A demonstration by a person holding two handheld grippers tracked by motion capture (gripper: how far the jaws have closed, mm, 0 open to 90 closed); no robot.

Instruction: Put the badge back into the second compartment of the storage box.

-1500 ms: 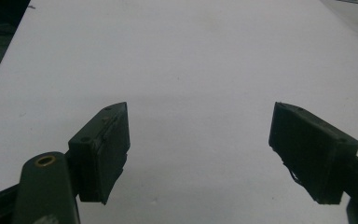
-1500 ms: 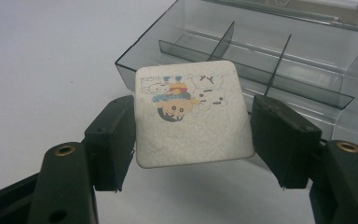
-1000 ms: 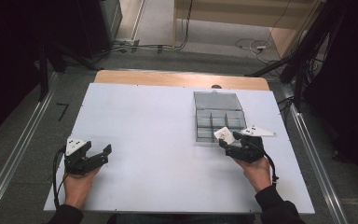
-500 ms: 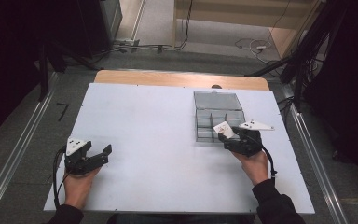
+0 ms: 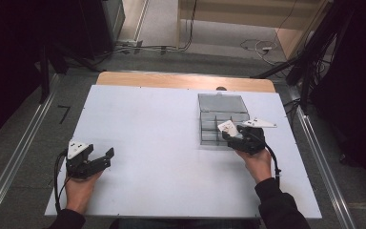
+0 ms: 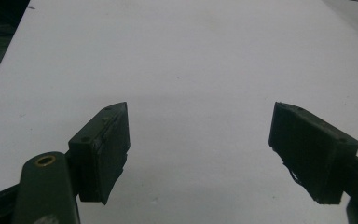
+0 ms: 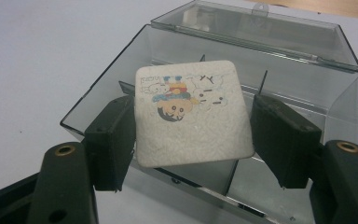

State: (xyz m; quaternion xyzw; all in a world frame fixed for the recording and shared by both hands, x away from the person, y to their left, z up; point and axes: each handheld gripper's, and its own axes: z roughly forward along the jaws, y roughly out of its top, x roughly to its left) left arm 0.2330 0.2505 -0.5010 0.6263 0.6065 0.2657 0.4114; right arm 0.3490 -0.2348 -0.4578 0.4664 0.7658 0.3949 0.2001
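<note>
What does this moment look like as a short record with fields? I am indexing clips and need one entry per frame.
held item: white square pad with cartoon print, clamped edge to edge
right hand-held gripper: shut on the pad, just above the box's near edge
left hand-held gripper: open, nothing between its jaws, low over bare table
container: clear divided box, lid open and leaning back
surface: white table
pad status: not yet inside a compartment
</note>
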